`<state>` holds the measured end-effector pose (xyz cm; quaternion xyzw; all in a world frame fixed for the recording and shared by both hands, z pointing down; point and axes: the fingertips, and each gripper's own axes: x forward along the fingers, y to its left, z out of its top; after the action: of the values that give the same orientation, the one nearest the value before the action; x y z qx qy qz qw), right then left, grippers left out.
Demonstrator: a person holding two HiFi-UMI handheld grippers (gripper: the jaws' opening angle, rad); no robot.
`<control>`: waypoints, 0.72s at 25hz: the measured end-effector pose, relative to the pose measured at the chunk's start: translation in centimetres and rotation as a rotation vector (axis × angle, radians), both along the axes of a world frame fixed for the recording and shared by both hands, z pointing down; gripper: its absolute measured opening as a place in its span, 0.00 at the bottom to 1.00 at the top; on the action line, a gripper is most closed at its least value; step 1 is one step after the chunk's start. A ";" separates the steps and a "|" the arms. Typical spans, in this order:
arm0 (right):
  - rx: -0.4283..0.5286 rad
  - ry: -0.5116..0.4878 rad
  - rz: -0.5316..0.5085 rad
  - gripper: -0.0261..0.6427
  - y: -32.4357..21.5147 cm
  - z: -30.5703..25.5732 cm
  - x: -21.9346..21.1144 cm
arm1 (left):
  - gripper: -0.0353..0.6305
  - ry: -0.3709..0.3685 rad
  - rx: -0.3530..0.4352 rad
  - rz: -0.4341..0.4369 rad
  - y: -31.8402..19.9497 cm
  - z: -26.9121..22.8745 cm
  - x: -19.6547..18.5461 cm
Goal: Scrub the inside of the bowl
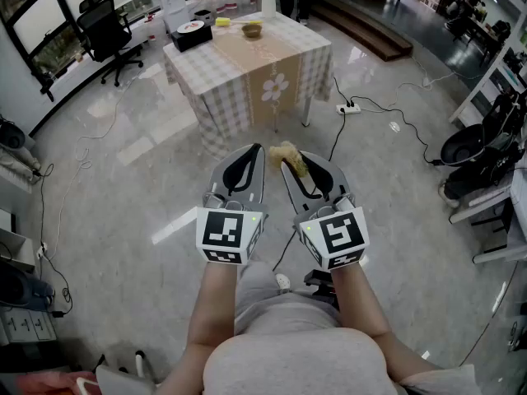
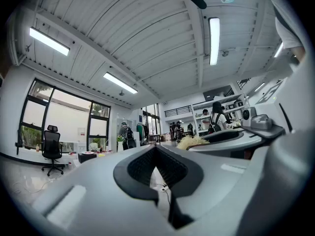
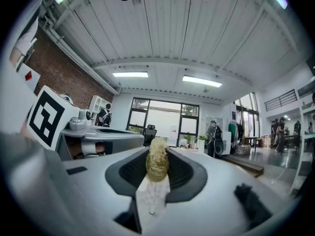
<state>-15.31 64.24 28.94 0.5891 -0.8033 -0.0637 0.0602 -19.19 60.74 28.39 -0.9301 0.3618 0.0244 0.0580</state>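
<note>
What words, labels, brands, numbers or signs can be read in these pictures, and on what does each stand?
No text can be read in any view.
Left cube: black-and-white square patterns, no letters.
Right cube: the same.
Red sign on the brick wall: too small to read.
Things on the table: too small to read.

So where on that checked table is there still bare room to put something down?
The checked-cloth table is bare in its near half: the beige runner in front of the small brown bowl, and the checks either side. The far edge is crowded: black box with a plate, yellow item, white vase.
</note>
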 end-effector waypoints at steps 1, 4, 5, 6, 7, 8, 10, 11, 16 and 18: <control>0.001 0.000 -0.001 0.19 0.1 -0.1 0.0 | 0.06 -0.001 0.002 0.000 0.1 -0.1 0.1; 0.005 -0.006 -0.003 0.19 0.2 -0.4 0.2 | 0.06 -0.008 0.005 0.001 0.3 -0.4 0.2; 0.005 -0.010 -0.001 0.19 0.3 -0.5 0.2 | 0.06 -0.009 0.006 0.001 0.4 -0.4 0.3; 0.005 -0.013 0.000 0.19 0.3 -0.4 0.3 | 0.06 -0.009 0.006 0.000 0.4 -0.4 0.3; 0.002 -0.017 0.000 0.19 0.2 -0.3 0.3 | 0.06 -0.010 0.005 0.000 0.5 -0.4 0.3; -0.001 -0.021 0.000 0.19 0.2 -0.2 0.3 | 0.06 -0.012 0.004 -0.001 0.5 -0.3 0.3; -0.008 -0.028 -0.004 0.19 0.2 0.1 0.3 | 0.06 -0.021 0.000 -0.004 0.5 0.0 0.2; -0.011 -0.030 -0.006 0.19 0.1 0.2 0.3 | 0.06 -0.024 -0.002 -0.007 0.4 0.1 0.2; -0.015 -0.038 -0.001 0.19 -0.8 0.4 1.0 | 0.06 -0.010 -0.013 -0.024 -0.7 0.0 0.3; -0.016 -0.037 0.001 0.19 -1.4 0.5 1.2 | 0.06 -0.014 -0.015 -0.026 -1.3 0.1 0.3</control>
<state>-14.12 62.81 29.48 0.5902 -0.8044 -0.0464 0.0501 -18.89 59.40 28.45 -0.9259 0.3737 0.0145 0.0539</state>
